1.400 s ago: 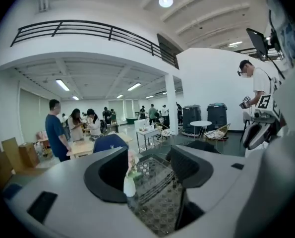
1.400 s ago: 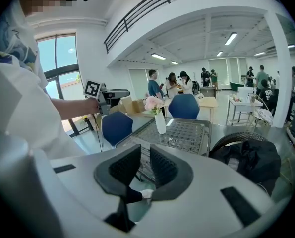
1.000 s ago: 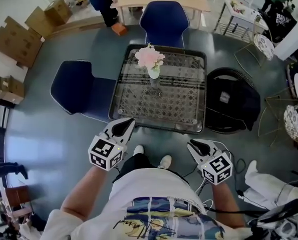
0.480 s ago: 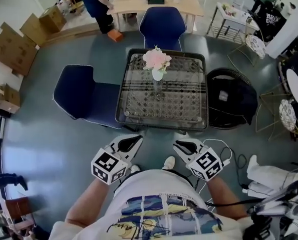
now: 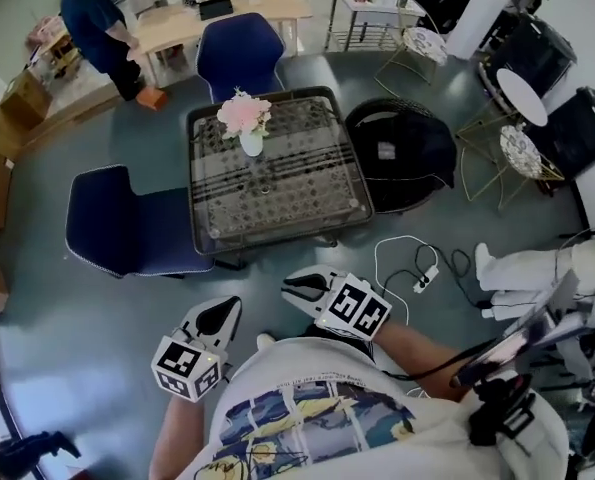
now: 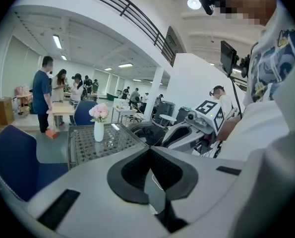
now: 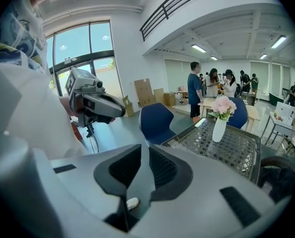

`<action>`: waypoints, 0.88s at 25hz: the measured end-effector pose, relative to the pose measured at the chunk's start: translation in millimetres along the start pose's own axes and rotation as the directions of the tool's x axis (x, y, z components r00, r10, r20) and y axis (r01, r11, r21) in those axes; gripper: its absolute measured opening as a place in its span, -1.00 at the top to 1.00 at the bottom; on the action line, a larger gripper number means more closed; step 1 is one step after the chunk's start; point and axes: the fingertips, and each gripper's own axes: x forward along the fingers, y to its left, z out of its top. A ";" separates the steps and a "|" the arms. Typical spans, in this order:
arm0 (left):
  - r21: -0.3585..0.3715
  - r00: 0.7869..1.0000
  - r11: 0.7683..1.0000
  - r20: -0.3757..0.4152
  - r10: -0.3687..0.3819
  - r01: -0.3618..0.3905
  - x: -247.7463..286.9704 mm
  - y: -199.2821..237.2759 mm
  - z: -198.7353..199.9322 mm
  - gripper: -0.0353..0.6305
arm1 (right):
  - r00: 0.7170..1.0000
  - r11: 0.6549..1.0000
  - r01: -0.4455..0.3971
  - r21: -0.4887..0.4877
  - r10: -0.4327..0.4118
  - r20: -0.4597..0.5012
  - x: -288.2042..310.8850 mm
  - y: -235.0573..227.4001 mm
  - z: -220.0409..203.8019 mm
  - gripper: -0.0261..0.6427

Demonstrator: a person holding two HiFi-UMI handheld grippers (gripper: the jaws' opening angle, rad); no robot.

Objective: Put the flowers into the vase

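Pink flowers [image 5: 243, 113] stand upright in a white vase [image 5: 251, 144]. The vase sits on the table [image 5: 199, 230] close to its far edge, toward the far left corner, and nothing else is on the top.

Table: low and square, with a dark frame and a clear top over a woven lattice. The glass shows pale streaks of glare. The floor [image 5: 127, 148] is smooth grey-blue.

A blue chair [image 5: 240, 53] is drawn up to the table's far edge, and a second blue chair [image 5: 127, 233] stands off its left edge. A black round chair [image 5: 397, 153] is beside the right edge. A white cable [image 5: 407, 263] loops on the floor past the near right corner.

Further out there is a pale wooden desk [image 5: 222, 13] with a person in a dark blue top [image 5: 92, 28] at its left end. Cardboard boxes [image 5: 2, 128] stand along the left wall. The gripper views show a high white room with a balcony rail, strip lights and tall windows.

The left gripper [image 5: 225, 310] [image 6: 149, 148] is low by the person's body, off the near left corner and well apart from the vase. Its jaws are pressed together and empty. The right gripper [image 5: 295, 286] [image 7: 144, 145] is just off the near edge. Its jaws stand a narrow slit apart with nothing between them.

Writing: each gripper's cube carries black-and-white square markers. The person's shirt [image 5: 307, 418] has a blue print with what may be script, too blurred to read.
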 end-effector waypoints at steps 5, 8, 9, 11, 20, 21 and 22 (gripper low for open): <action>0.026 0.999 0.999 -0.013 -0.038 0.038 -11.6 -6.0 -15.7 0.87 | 1.000 1.000 0.004 0.007 -0.004 0.007 9.5 26.7 0.8 0.76; 0.034 0.998 0.998 -0.022 -0.050 0.051 -22.5 -8.4 -23.3 0.87 | 1.000 1.000 0.007 0.006 -0.007 0.015 15.4 43.7 3.3 0.78; 0.036 0.998 0.998 -0.024 -0.056 0.057 -25.6 -9.2 -26.0 0.87 | 1.000 1.000 0.009 0.007 -0.010 0.018 17.2 49.1 3.7 0.78; 0.038 0.997 0.997 -0.028 -0.066 0.067 -31.0 -11.5 -31.3 0.87 | 1.000 1.000 0.013 0.009 -0.013 0.019 20.0 59.6 3.5 0.78; 0.042 0.996 0.996 -0.022 -0.083 0.083 -45.6 -20.8 -48.9 0.87 | 1.000 1.000 0.018 -0.007 -0.018 0.010 26.7 90.4 -2.9 0.81; 0.041 0.996 0.996 -0.023 -0.084 0.085 -45.6 -21.7 -51.1 0.87 | 1.000 1.000 0.020 -0.007 -0.020 0.011 26.9 91.6 -3.6 0.81; 0.041 0.996 0.995 -0.025 -0.085 0.086 -46.0 -22.7 -53.1 0.87 | 1.000 1.000 0.021 -0.008 -0.021 0.011 26.9 93.0 -4.0 0.81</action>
